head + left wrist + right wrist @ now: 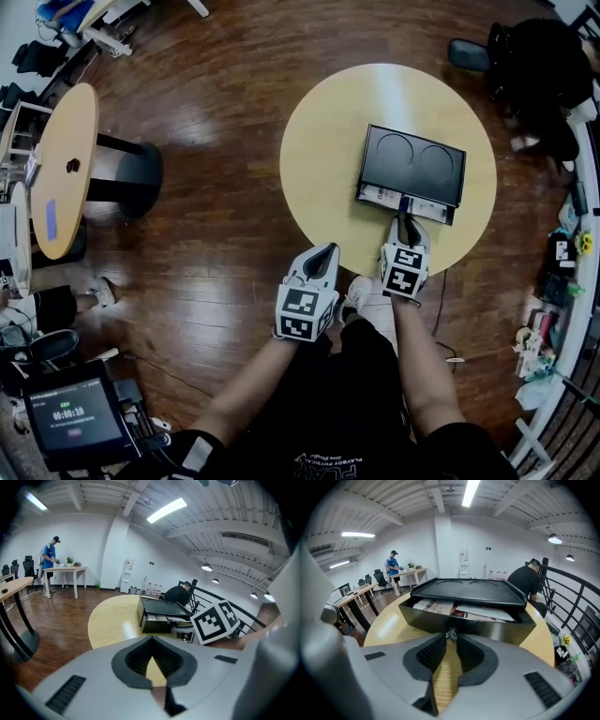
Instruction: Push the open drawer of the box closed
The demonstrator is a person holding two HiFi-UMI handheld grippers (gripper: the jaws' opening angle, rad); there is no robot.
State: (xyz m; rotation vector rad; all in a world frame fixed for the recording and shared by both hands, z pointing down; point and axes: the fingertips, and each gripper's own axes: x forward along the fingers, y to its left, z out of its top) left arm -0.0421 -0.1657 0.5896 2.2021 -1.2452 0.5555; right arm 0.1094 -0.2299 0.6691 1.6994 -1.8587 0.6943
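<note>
A black box lies on the round yellow table, and its drawer is pulled out toward me with papers inside. My right gripper reaches the middle of the drawer's front. In the right gripper view its fingertips close around the small silvery knob on the drawer front. My left gripper hangs off the table's near edge, left of the right one, with its tips together and nothing between them. The box shows ahead of it to the right.
A second wooden table on a black base stands at the left. A screen sits at the bottom left. Bags and clutter line the railing at the right. A person in blue stands far off; another bends by the railing.
</note>
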